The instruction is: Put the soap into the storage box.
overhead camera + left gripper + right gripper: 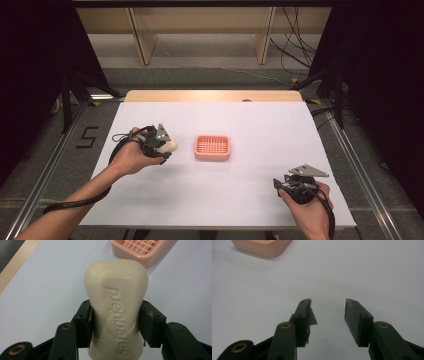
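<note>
A cream bar of soap (116,305) with embossed lettering is clamped between the two black jaws of my left gripper (116,322). From above, that gripper (167,146) hovers at the table's left with the soap (169,145) pointing toward a pink slatted soap dish (212,147) at the centre. The dish (140,250) lies just beyond the soap's far end, a little to the right. My right gripper (280,186) rests near the front right edge; its jaws (328,315) stand apart with nothing between them. The dish's corner (262,247) shows at the upper left of the right gripper view.
The white table top (260,125) carries nothing besides the dish. A wooden strip (212,95) runs along its far edge. Metal rails (350,150) flank both sides, and cables lie on the floor behind.
</note>
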`<state>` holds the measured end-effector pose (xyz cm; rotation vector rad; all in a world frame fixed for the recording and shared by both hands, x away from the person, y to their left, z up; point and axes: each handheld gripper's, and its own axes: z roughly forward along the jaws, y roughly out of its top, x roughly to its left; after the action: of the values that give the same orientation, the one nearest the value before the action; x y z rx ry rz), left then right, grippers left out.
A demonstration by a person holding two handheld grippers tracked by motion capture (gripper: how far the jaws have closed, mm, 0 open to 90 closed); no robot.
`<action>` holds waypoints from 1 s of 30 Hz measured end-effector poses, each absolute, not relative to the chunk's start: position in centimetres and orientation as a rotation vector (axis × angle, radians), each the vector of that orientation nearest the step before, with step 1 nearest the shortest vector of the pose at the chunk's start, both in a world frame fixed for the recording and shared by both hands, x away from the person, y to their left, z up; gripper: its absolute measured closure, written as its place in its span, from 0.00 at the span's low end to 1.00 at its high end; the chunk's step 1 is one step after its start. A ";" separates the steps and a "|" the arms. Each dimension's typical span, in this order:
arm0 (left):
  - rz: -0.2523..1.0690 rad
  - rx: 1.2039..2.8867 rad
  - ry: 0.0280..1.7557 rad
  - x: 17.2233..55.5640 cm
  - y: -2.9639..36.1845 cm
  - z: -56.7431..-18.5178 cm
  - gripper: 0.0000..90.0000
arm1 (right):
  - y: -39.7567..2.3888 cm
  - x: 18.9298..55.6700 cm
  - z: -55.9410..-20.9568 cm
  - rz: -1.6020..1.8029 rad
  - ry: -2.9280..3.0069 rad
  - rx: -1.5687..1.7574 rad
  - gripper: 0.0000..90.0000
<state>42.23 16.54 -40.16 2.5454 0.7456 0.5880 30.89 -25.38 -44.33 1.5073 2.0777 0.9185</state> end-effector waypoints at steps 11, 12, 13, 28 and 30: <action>0.606 2.547 0.712 42.4 15.6 -40.2 0.55 | -25.4 30.9 -44.3 0.907 2.076 1.515 0.63; 0.594 2.549 0.703 42.5 15.5 -40.2 0.55 | -25.4 30.9 -44.3 0.908 2.078 1.510 0.63; 0.599 2.557 0.703 42.5 15.5 -40.1 0.55 | -25.4 30.9 -44.3 0.908 2.077 1.510 0.63; 0.612 2.562 0.678 42.7 14.8 -40.0 0.55 | -25.5 30.8 -44.2 0.922 2.075 1.493 0.63; 0.633 2.567 0.672 42.7 14.7 -39.9 0.55 | -25.4 30.8 -44.2 0.920 2.077 1.517 0.63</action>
<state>42.71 14.67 -39.93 2.5670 0.6718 0.6330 30.83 -25.35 -44.23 1.5174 2.0775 0.9196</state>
